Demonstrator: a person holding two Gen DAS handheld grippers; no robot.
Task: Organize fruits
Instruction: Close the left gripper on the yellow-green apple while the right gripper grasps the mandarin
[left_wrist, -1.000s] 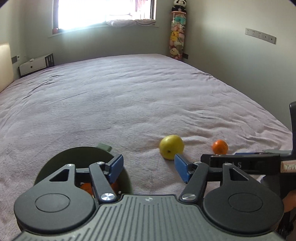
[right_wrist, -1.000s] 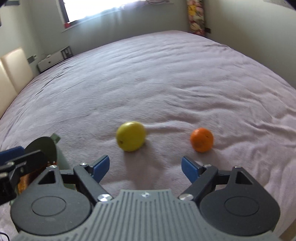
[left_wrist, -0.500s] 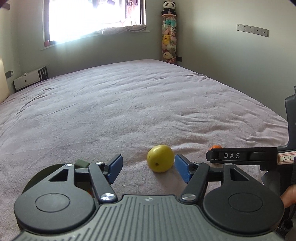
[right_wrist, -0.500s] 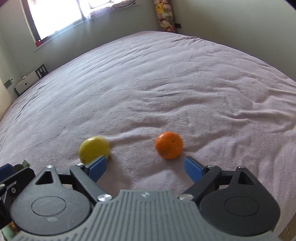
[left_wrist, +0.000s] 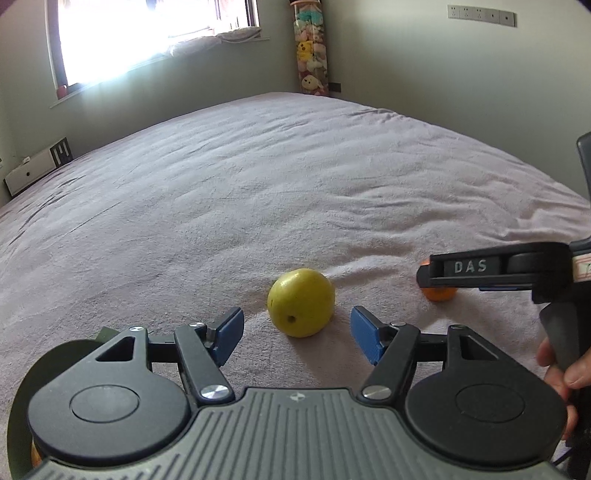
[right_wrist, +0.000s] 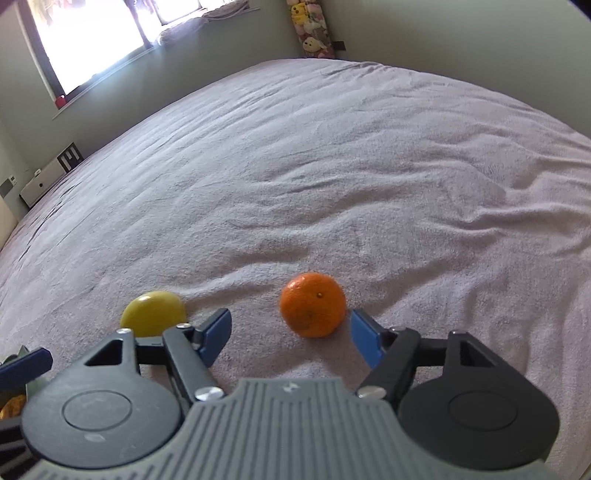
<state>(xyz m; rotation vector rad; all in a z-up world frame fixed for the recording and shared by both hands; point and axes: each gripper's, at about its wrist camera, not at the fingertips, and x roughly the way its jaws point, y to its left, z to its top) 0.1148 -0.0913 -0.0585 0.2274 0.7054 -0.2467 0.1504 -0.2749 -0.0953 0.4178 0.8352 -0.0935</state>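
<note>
Round yellow fruit with a small dark dimple, sitting centre frame on the pinkish bedspread. Smooth orange lower middle of the right wrist view.

Left gripper spread wide and opening, blue pads either side of the yellow fruit, not touching. Right gripper closing, orange just ahead between the tips, nothing gripped yet.

Dark green bowl tucked lower left. Plush toy column in the far corner.

bed cover wrinkled | window bright | plush-toy column in corner
</note>
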